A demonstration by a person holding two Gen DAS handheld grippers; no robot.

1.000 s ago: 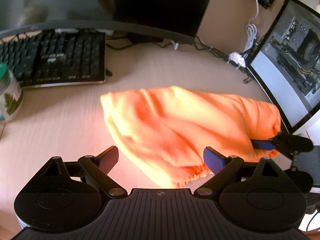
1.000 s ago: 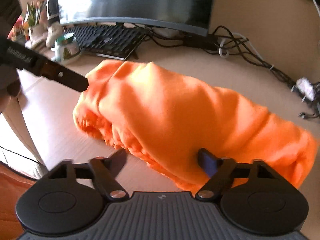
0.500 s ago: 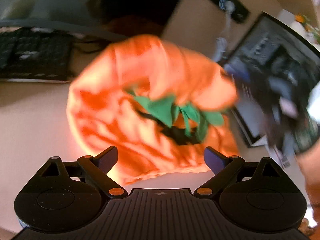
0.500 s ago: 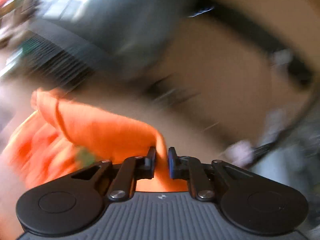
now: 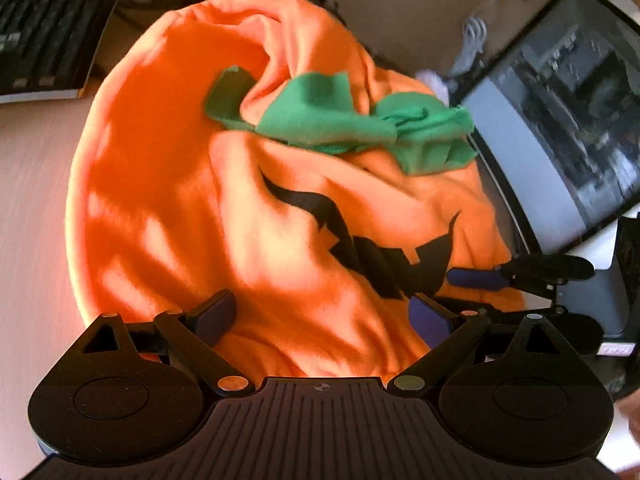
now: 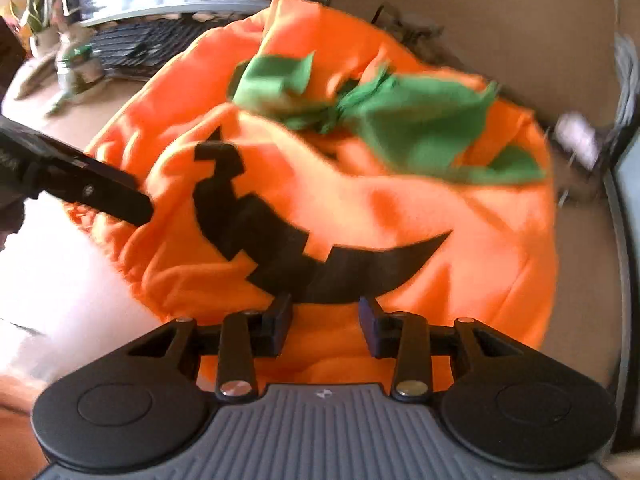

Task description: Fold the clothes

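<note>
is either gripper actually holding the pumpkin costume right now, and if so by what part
Nothing is gripped. The left gripper stands wide open over the costume. The right gripper is opening over the hem below the black mouth; its pads do not press the cloth.

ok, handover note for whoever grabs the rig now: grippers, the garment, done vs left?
Left gripper: open, cloth between its fingers, not pinched.
Right gripper: jaws opening, orange cloth between them, no firm pinch visible.
Orange pumpkin costume: rumpled heap on the desk, black grin and green collar facing up, keyboard behind.
Done: face side is up. No fold yet.
Left: spread it flat, then fold.
</note>
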